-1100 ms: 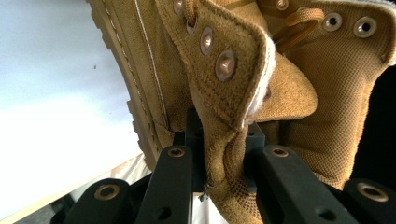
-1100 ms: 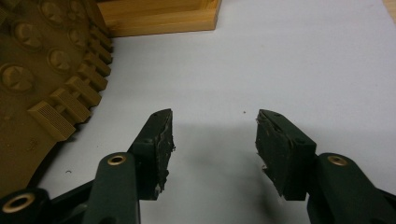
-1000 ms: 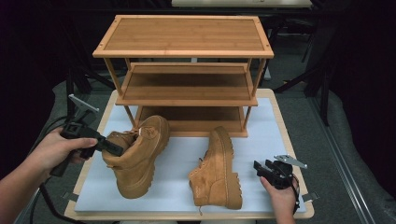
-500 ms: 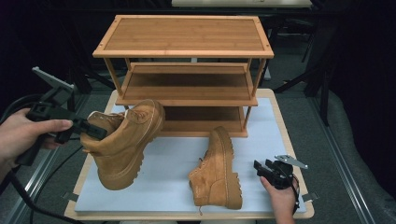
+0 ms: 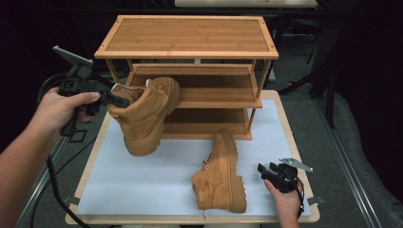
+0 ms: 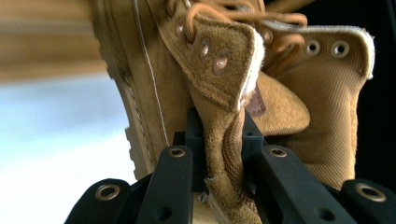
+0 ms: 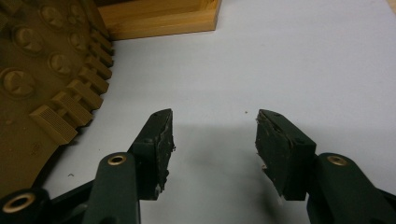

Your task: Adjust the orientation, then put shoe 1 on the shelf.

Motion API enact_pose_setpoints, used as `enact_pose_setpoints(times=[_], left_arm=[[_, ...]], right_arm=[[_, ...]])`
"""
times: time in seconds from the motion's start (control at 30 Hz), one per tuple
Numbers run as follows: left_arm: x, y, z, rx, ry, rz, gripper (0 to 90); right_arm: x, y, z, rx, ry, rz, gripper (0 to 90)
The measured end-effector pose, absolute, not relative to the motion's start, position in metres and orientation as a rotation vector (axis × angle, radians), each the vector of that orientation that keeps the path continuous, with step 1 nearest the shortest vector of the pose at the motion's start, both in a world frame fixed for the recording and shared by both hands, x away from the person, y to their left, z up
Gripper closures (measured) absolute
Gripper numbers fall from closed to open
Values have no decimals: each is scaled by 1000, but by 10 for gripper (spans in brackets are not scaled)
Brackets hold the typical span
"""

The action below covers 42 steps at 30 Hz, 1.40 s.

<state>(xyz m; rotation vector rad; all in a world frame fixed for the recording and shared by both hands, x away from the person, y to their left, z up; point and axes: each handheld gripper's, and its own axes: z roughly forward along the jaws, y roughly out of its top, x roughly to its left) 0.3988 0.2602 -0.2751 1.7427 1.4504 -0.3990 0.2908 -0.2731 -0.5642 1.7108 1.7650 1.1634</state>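
Here, at about nine o'clock in the high view, the person's left hand [image 5: 59,109] holds the left gripper [image 5: 124,101], whose black jaws are clamped on the collar of a tan suede lace-up work boot [image 5: 145,114]. That boot hangs clear of the table, sole tipped down and toward the person, its toe pointing to one o'clock and reaching in front of the middle shelf of the three-tier bamboo shoe rack [image 5: 190,40]. In the left gripper view the two jaws pinch a fold of the boot's [image 6: 224,65] suede edge between the pads, with brass eyelets and tan laces above.

Toward the centre, the rack stands at twelve o'clock on the white mat covering the wooden-edged table [image 5: 142,190].

At five o'clock from the lifted boot, a second tan suede boot [image 5: 221,175] lies on its side on the mat, toe toward the rack and lugged sole facing right.

Just beside it at four o'clock, the right hand [image 5: 285,204] rests the right gripper [image 5: 263,172] on the mat. In the right gripper view its jaws [image 7: 212,133] stand apart with nothing between them, the lying boot's sole [image 7: 42,74] at ten o'clock.
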Motion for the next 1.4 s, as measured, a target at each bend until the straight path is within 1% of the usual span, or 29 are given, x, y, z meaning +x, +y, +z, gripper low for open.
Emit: enact_pose_setpoints(times=[0.13,0.23,0.3,0.33,0.37,0.47,0.57,0.67,0.7,0.8,0.87,0.9,0.97,1.03,1.13,1.2,1.23,1.27,1.37,1.4], left_arm=[[418,247,-280,1698,1468,-316,802],[428,239,-285,1669,1482,-284,801],[431,235,-288,1652,1480,-229,801],[434,232,-290,1636,1480,-223,801],[436,231,-292,1624,1486,-178,800],[441,228,-299,1577,1485,-156,800],[441,219,-303,1552,1465,-168,794],[438,208,-304,1573,1470,-163,778],[436,206,-304,1587,1470,-145,769],[435,204,-304,1614,1475,-142,725],[434,205,-304,1637,1458,-135,670],[433,205,-304,1638,1449,-109,650],[432,204,-303,1662,1412,-43,580],[430,207,-300,1622,1400,-38,531],[427,212,-294,1611,1381,-40,534],[423,217,-287,1644,1375,-19,547],[416,221,-282,1676,1369,15,555],[416,221,-282,1676,1369,15,562],[397,235,-279,1704,1326,15,588],[397,235,-279,1704,1326,15,590]], right_arm=[[290,-274,-564,1719,1778,1151,459],[291,-275,-565,1728,1776,1157,459],[291,-276,-566,1724,1763,1178,460],[291,-276,-566,1723,1762,1177,459],[291,-276,-566,1726,1763,1179,459],[291,-276,-566,1734,1772,1168,460],[291,-276,-566,1728,1764,1185,460],[292,-276,-567,1732,1767,1185,460],[292,-275,-567,1734,1768,1186,460],[291,-274,-566,1728,1768,1191,460],[292,-274,-566,1730,1766,1192,460],[292,-274,-566,1728,1766,1190,460],[292,-274,-566,1730,1765,1191,460],[291,-274,-565,1715,1768,1180,460],[290,-273,-563,1709,1783,1154,460],[290,-272,-560,1705,1800,1141,464],[290,-269,-558,1682,1815,1134,479],[290,-268,-556,1685,1833,1118,486],[289,-263,-549,1676,1865,1103,530],[289,-263,-549,1676,1865,1103,530]])
